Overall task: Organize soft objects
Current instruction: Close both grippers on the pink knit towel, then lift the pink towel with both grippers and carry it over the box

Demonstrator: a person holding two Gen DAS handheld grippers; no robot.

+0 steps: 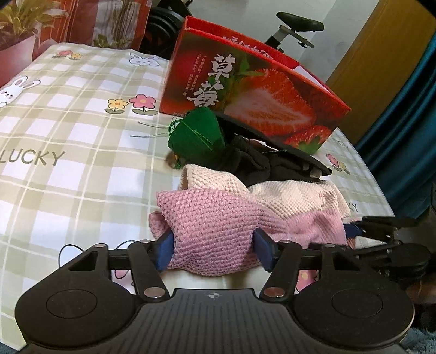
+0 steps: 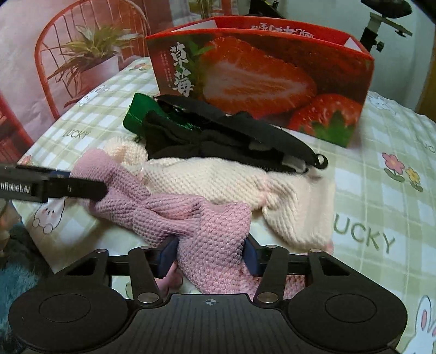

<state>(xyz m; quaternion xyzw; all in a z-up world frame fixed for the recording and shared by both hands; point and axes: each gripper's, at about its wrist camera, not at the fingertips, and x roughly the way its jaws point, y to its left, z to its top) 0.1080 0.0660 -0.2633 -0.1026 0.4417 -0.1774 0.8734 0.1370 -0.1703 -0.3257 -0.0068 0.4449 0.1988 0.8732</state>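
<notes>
A knitted piece, pink [image 1: 218,215] at the near end and cream [image 1: 288,196] further back, lies in a heap on the checked tablecloth. My left gripper [image 1: 214,247] has both blue pads pressed into the pink end's left part. My right gripper [image 2: 209,254] pinches the pink knit [image 2: 215,228] further right; it also shows from the side in the left wrist view as the right gripper [image 1: 354,231]. The left gripper [image 2: 98,190] shows at the left edge of the right wrist view, on the same knit. Black soft items [image 2: 218,139] and a green felt piece [image 1: 196,130] lie behind.
An open red strawberry box [image 2: 259,79] stands upright just behind the pile. The cloth-covered table [image 1: 68,163] stretches left; its edge [image 1: 381,190] curves close on the right. A chair-and-plant backdrop [image 2: 81,54] and an exercise bike saddle [image 1: 299,23] are beyond.
</notes>
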